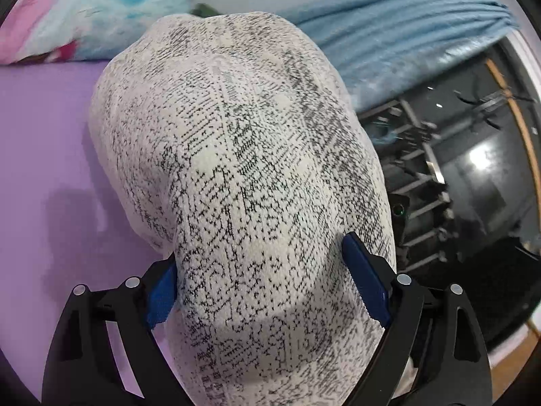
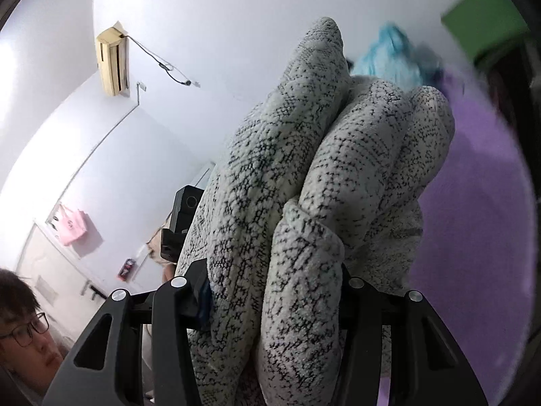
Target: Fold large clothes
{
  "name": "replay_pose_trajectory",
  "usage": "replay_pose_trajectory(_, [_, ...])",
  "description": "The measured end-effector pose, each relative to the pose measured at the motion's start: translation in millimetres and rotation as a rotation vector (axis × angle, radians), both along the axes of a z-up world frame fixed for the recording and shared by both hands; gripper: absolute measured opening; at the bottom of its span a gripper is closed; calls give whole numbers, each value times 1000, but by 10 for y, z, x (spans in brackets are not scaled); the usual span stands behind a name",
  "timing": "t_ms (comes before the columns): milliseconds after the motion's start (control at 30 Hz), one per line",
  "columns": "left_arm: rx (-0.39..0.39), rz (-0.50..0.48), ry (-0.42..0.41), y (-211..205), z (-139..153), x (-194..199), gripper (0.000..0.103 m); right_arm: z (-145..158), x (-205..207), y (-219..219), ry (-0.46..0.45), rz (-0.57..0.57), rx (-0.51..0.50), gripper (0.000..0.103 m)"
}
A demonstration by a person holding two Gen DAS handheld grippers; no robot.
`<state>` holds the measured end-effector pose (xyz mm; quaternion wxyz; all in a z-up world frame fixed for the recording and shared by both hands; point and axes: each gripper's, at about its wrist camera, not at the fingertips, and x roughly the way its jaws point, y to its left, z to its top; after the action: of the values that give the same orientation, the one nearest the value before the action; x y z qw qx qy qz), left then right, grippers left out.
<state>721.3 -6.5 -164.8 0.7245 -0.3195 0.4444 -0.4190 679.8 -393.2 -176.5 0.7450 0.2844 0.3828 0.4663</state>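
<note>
A thick white knit garment with black speckles fills the left wrist view. My left gripper is shut on a bunched part of it, blue pads pressing both sides, above the purple sheet. In the right wrist view my right gripper is shut on several thick folds of the same garment, held up and tilted toward the ceiling. The rest of the garment is hidden behind the folds.
A pink and blue pillow and a light blue blanket lie at the far side of the bed. A dark metal rack stands right of the bed. A person's face and a wall air conditioner show on the left.
</note>
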Motion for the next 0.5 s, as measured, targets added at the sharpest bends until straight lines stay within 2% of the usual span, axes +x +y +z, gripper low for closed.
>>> replay_pose_trajectory(100, [47,83,110,227,-729,187,84,-822,328,218,76,2,-105,48])
replay_pose_trajectory(133, [80,112,185,303,-1109,254,84,-1120,401,255,135,0,-133,48])
replay_pose_trajectory(167, [107,132,248,376,-1461,268,82,-1558,475,284,225,4,-171,51])
replay_pose_trajectory(200, [121,118,260,427,-1749,266,83,-1790,498,273,272,13,-160,59])
replay_pose_trajectory(233, [86,103,248,484,-1910,235,85,-1973,491,231,291,36,-92,60])
replay_pose_trajectory(267, [33,105,237,538,-1982,201,86,-2001,440,164,243,46,-37,60])
replay_pose_trajectory(300, [-8,106,217,587,-2036,161,87,-2003,432,142,233,50,-32,60])
replay_pose_trajectory(367, [-11,107,192,612,-2058,108,87,-1996,406,140,233,56,-45,60])
replay_pose_trajectory(433, [-6,113,201,617,-2048,102,87,-1997,445,127,251,51,-50,61])
replay_pose_trajectory(500, [20,115,213,520,-1899,105,89,-1981,478,126,255,42,-65,61])
